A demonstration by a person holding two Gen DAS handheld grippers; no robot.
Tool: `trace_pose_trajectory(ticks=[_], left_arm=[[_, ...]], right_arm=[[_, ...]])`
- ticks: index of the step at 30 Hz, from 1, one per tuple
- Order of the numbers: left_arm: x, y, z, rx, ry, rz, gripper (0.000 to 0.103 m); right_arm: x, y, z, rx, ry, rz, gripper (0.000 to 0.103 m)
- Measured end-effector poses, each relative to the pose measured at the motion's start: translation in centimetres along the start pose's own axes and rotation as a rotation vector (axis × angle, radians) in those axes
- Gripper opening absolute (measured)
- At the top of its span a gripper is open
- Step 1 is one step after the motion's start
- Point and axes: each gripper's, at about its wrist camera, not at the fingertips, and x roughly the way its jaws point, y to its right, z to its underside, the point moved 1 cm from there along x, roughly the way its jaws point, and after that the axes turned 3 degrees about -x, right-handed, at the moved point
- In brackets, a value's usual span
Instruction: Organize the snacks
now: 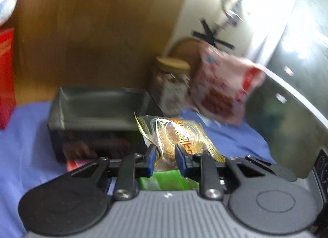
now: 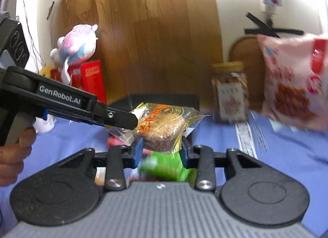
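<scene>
A clear gold-trimmed packet with a round sesame cake (image 1: 180, 135) is held between both grippers. My left gripper (image 1: 165, 159) is shut on one end of it; it enters the right wrist view from the left (image 2: 123, 120). My right gripper (image 2: 162, 149) has its blue pads on either side of the cake packet (image 2: 162, 127). The packet hangs above the blue cloth, in front of a black open box (image 1: 98, 104), which also shows in the right wrist view (image 2: 160, 98). A green packet (image 2: 166, 166) lies under the fingers.
A jar with a tan lid (image 2: 230, 90) and a pink snack bag (image 2: 295, 82) stand to the right. Red boxes (image 2: 90, 80) and a plush toy (image 2: 75, 43) stand at the back left. A wooden board (image 2: 155, 32) leans behind the box.
</scene>
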Motion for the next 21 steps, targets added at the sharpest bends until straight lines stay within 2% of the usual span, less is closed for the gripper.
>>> trace_pose_trajectory(ticks=[3, 7, 8, 9, 10, 12, 14, 16, 17, 19, 21], left_arm=[[1.8, -2.1, -2.5, -0.01, 0.032, -0.043, 0.021], [5.0, -4.5, -3.9, -0.045, 0.021, -0.098, 0.021], [5.9, -4.9, -3.9, -0.046, 0.007, -0.113, 0.021], [6.4, -5.3, -3.6, -0.049, -0.009, -0.122, 0.022], [6.7, -5.6, -3.5, -0.053, -0.027, -0.127, 0.022], [5.7, -6.2, -3.2, -0.036, -0.008, -0.104, 0.027], [3.7, -6.9, -3.3, -0.033, 0.085, -0.137, 0.033], [2.2, -8.4, -3.8, -0.083, 0.167, -0.208, 0.04], [2.2, -9.3, -4.1, -0.12, 0.17, -0.25, 0.045], [3.2, -11.2, -4.4, -0.18, 0.124, -0.322, 0.045], [4.5, -12.6, -3.9, -0.219, 0.072, -0.347, 0.045]], right_arm=[[3.7, -0.4, -1.8, -0.02, -0.015, 0.002, 0.041], [8.0, -0.1, -2.8, -0.019, -0.075, -0.008, 0.042], [8.8, -0.1, -2.7, -0.021, -0.097, -0.01, 0.044], [9.4, 0.1, -2.6, -0.017, -0.114, -0.022, 0.052], [9.7, 0.2, -2.6, -0.007, -0.117, -0.031, 0.057], [8.8, 0.6, -2.6, 0.002, -0.093, -0.002, 0.059], [7.3, 1.4, -2.8, 0.042, -0.029, 0.005, 0.06], [6.2, 2.9, -2.6, 0.115, -0.009, 0.023, 0.061], [6.2, 3.9, -2.4, 0.157, -0.016, 0.026, 0.062], [6.5, 5.2, -1.8, 0.239, -0.054, 0.008, 0.062], [7.2, 5.8, -1.2, 0.301, -0.095, -0.015, 0.062]])
